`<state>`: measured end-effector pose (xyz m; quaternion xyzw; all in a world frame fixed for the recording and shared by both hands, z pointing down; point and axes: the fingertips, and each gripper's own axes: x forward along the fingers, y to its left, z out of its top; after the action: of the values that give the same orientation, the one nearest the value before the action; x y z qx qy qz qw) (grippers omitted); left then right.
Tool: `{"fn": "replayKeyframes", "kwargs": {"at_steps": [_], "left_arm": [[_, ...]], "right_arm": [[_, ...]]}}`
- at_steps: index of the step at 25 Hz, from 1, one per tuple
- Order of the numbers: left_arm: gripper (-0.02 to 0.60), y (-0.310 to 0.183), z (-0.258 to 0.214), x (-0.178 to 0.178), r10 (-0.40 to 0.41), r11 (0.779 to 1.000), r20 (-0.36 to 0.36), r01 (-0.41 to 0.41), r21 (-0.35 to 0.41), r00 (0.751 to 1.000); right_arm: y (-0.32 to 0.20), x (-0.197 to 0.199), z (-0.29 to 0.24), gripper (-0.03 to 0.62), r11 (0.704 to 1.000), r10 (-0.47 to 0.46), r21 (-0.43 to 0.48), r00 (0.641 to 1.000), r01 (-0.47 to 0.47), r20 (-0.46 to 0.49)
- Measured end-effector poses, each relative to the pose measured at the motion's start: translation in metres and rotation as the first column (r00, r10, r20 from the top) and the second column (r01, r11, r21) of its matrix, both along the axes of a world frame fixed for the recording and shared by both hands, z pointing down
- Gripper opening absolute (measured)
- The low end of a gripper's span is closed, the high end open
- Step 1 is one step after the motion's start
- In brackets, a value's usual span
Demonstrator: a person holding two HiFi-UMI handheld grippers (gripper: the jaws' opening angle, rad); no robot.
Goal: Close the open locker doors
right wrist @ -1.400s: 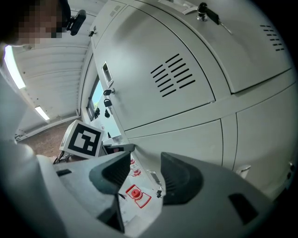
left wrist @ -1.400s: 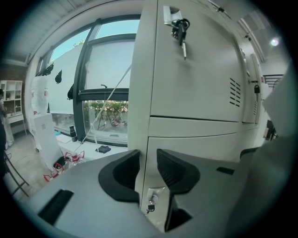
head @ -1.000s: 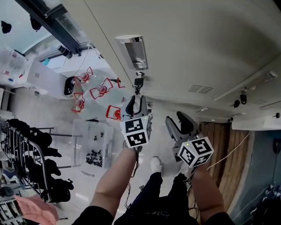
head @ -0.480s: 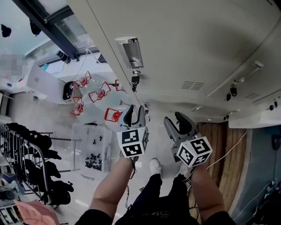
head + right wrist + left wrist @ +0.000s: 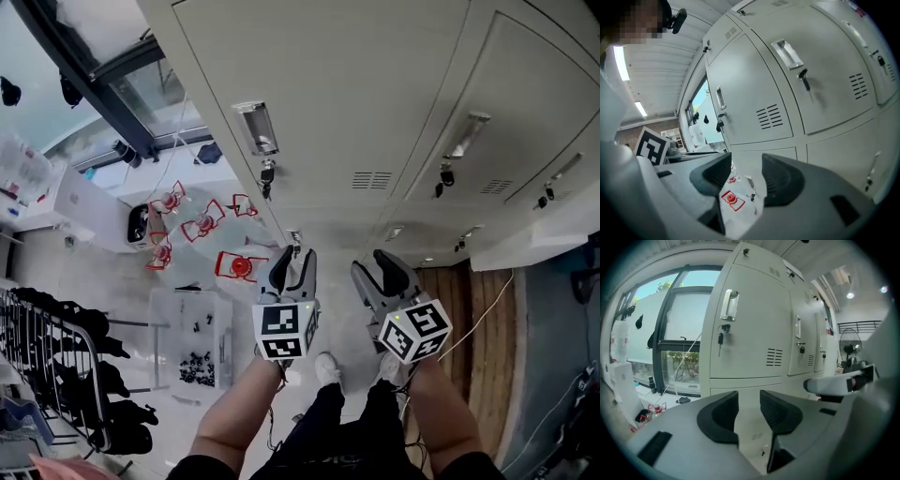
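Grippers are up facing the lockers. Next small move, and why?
Probably swing the right gripper, open and empty, toward the pale panel jutting out at the right; it may be an open door. The keyed doors ahead look shut.

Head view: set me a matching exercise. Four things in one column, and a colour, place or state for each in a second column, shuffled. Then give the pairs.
Column one
1. key
2. clear bin
3. square frames on the floor
4. vent

Column two
A. holds small black parts
B. slots cut in a locker door
C. red
D. hangs below a door handle

Pairs: 1-D, 2-A, 3-C, 4-B
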<state>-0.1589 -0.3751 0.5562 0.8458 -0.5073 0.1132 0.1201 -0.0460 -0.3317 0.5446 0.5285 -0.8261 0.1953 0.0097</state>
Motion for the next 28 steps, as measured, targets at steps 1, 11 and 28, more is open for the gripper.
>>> {"fn": "replayKeyframes", "kwargs": {"at_steps": [1, 11, 28], "left_arm": [[0.147, 0.006, -0.006, 0.007, 0.02, 1.0, -0.006, -0.019, 0.009, 1.0], [0.118, 0.073, -0.06, 0.081, 0.226, 0.973, -0.065, -0.222, 0.068, 0.972], [0.003, 0.23, -0.136, 0.146, 0.223, 0.96, -0.117, -0.197, 0.196, 0.968]], "right_arm": [[0.005, 0.006, -0.005, 0.189, 1.0, 0.014, 0.009, 1.0, -0.014, -0.006], [0.072, 0.081, -0.061, 0.189, 0.982, 0.174, 0.085, 0.984, -0.17, -0.046], [0.237, 0.175, -0.133, 0.003, 0.953, 0.205, 0.247, 0.973, -0.175, -0.105]]}}
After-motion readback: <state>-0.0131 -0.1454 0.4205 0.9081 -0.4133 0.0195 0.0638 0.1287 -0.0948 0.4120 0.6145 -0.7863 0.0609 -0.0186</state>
